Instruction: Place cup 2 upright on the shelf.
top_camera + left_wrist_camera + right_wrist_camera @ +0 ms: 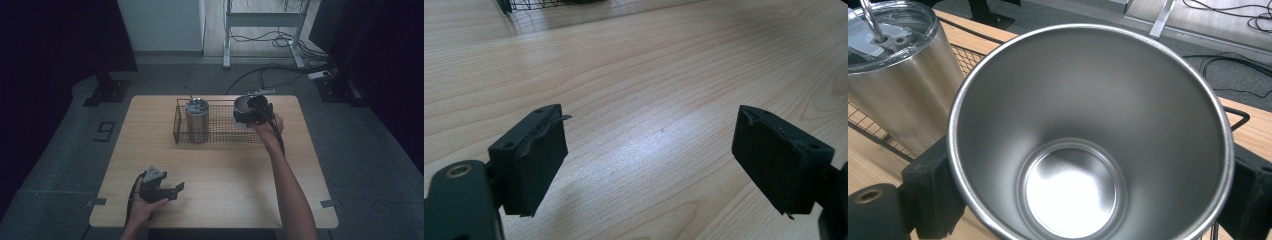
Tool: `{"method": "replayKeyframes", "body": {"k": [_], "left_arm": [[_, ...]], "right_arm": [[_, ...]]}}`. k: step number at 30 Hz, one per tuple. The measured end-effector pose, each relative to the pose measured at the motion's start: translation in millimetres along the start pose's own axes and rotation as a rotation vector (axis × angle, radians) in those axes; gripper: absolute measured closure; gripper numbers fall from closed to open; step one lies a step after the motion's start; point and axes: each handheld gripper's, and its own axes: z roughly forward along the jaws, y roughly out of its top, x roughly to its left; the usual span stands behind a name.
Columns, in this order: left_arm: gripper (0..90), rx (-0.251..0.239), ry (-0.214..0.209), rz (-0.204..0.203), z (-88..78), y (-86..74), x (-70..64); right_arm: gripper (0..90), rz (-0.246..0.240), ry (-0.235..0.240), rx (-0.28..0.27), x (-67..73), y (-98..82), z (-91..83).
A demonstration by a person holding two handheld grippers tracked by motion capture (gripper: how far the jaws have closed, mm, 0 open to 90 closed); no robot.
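An empty steel tumbler (1088,135) stands upright with my right gripper (248,116) shut on its sides, at the right end of a black wire basket (223,131). Its open mouth (244,103) faces up. A second steel tumbler (197,120) with a clear lid and a metal straw stands in the basket's left part, seen beside the held one as the lidded tumbler (895,75). My left gripper (172,189) rests open low over the table's front left, nothing between its pads (541,160).
The wooden table (220,180) has bare surface (649,90) between the basket and my left gripper. A basket corner (531,5) shows at the top of the left gripper view. Cables and a desk frame (262,30) lie on the floor beyond the table.
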Motion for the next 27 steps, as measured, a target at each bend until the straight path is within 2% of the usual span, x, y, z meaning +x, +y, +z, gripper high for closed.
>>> {"method": "replayKeyframes", "body": {"k": [3,6,10,15,27], "left_arm": [[14.5,0.000,-0.005,-0.004,-0.5,0.2,0.2],[14.5,-0.009,-0.040,-0.023,-2.4,1.2,0.9],[14.5,-0.011,-0.040,-0.015,-3.5,2.2,-0.9],[14.5,-0.007,-0.039,-0.012,-2.8,1.9,-1.1],[14.5,0.003,-0.039,-0.016,-0.9,0.9,-0.3]], "right_arm": [[7.4,0.006,-0.002,0.007,-1.5,0.1,3.4],[7.4,-0.002,-0.009,0.019,-1.7,0.3,7.0],[7.4,-0.024,-0.027,0.038,-2.7,1.9,12.3],[7.4,-0.024,-0.028,0.047,-5.6,2.7,18.9],[7.4,0.007,-0.022,0.066,-9.9,2.9,37.6]]}}
